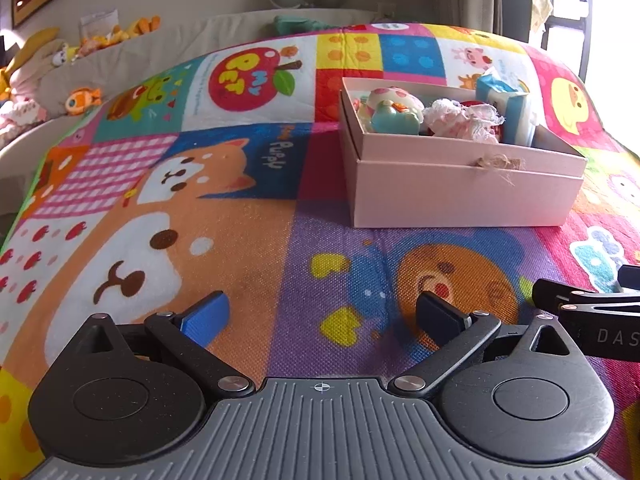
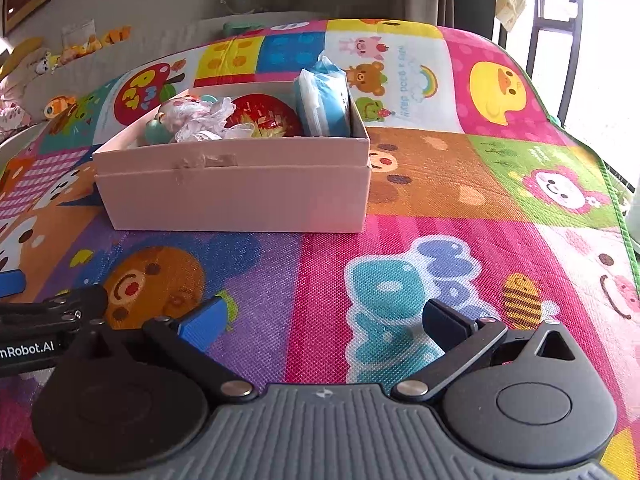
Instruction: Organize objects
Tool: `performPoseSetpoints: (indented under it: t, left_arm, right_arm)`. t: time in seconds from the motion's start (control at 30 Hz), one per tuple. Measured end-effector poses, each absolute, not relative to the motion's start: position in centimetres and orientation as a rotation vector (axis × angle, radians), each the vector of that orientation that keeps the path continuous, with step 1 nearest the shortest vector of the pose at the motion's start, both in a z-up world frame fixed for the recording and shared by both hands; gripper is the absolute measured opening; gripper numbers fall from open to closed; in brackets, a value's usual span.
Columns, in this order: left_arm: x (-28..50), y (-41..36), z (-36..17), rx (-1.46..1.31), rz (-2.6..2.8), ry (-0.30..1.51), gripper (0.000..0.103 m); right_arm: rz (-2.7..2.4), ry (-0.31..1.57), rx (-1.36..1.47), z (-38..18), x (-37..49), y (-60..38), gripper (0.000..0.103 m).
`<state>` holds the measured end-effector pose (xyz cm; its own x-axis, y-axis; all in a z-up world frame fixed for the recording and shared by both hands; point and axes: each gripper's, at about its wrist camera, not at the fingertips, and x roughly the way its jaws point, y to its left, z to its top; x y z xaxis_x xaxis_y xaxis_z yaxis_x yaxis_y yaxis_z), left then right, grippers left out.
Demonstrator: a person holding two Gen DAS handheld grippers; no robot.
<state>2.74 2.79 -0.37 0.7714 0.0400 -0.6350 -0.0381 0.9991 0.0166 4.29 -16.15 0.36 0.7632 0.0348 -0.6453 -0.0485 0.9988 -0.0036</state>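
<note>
Both of my grippers hang low over the cartoon play mat (image 1: 248, 240), side by side. On my left gripper (image 1: 323, 316) the jaws are spread wide with nothing between them, over the purple bear patch. My right gripper (image 2: 332, 322) is spread just as wide and also empty, above the pink patch with the blue and teal lettering. Ahead of me sits the pale pink cardboard box (image 1: 460, 192), its lid off, resting on the mat well apart from both grippers. Inside it, from my left view, lie a teal and cream plastic toy (image 1: 394, 114), a bundle of pink and white lace (image 1: 464, 120) and a blue tissue pack (image 1: 508, 108) standing at the right end. My right view also shows a shiny red ball (image 2: 262, 116) behind the lace.
</note>
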Motion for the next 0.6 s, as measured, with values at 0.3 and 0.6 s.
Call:
performPoseSetpoints:
  t: [0.3, 0.6]
  left_arm:
    - [2.65, 2.76, -0.34, 0.002, 0.047, 0.688, 0.103]
    - [2.58, 2.96, -0.28, -0.007, 0.043, 0.690, 0.103]
  right_arm:
    - [0.058, 0.699, -0.022, 0.40, 4.65, -16.17, 0.103]
    - [0.059, 0.700, -0.021, 0.39, 4.73, -16.10, 0.103]
